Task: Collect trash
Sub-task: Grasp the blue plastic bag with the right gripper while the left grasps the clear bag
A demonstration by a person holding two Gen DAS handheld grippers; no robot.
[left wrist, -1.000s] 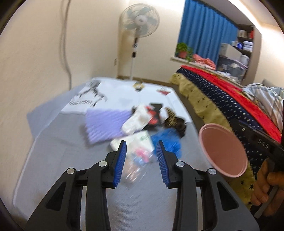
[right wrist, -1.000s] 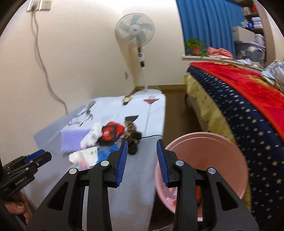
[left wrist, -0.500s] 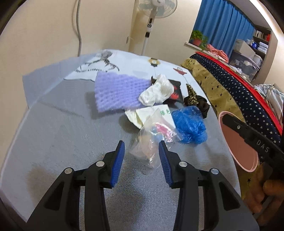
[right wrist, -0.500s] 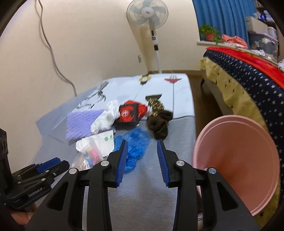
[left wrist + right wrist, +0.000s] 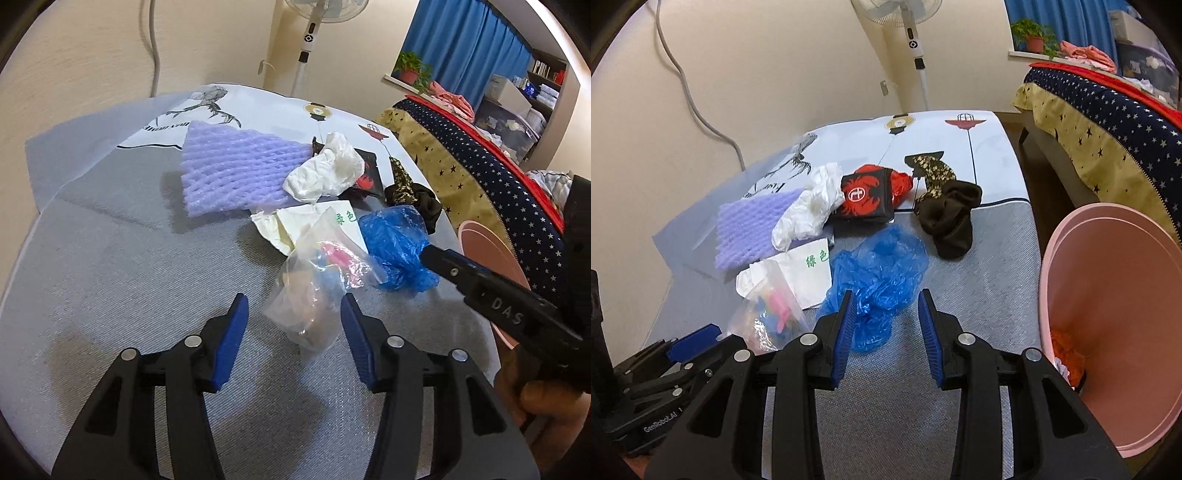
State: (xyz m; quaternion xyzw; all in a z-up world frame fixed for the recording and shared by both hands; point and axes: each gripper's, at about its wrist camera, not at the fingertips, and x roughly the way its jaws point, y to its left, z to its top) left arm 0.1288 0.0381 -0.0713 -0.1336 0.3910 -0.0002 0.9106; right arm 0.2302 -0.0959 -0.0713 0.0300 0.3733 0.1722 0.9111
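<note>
From my left gripper's [image 5: 293,325] camera I look down on a grey mat [image 5: 110,277]. The jaws are opening, and the near end of a clear plastic bag [image 5: 317,291] with pink and blue bits inside lies between the blue pads [image 5: 231,339] — the pads do not press on it. Just beyond the bag sits a white paper packet [image 5: 299,221] with green characters, and to its right a crumpled blue plastic bag [image 5: 397,243]. Farther back lie a purple foam net [image 5: 232,173] and a white crumpled wrapper [image 5: 325,173] that overlaps its right edge. My right gripper [image 5: 491,295] reaches in from the right with its tip at the blue bag, my hand [image 5: 546,413] on its handle. Behind it shows the rim of a pink bin [image 5: 487,243], beside a bed [image 5: 480,166] with a starred cover.

From my right gripper's [image 5: 886,328] camera the jaws stand partly apart and hold nothing — the near edge of the blue plastic bag [image 5: 879,277] lies between and just ahead of the pads. To its left are the paper packet [image 5: 809,273] and the clear bag [image 5: 768,314], with my left gripper [image 5: 690,343] at the clear bag's near side. Beyond lie the white wrapper [image 5: 812,206], the purple net [image 5: 746,229], a red and black pouch [image 5: 868,195] and a dark brown sock [image 5: 951,218]. The pink bin [image 5: 1115,295] stands tilted toward me at the right, off the mat's edge, with orange scraps [image 5: 1067,350] in its bottom. A standing fan [image 5: 916,48] is at the wall.
</note>
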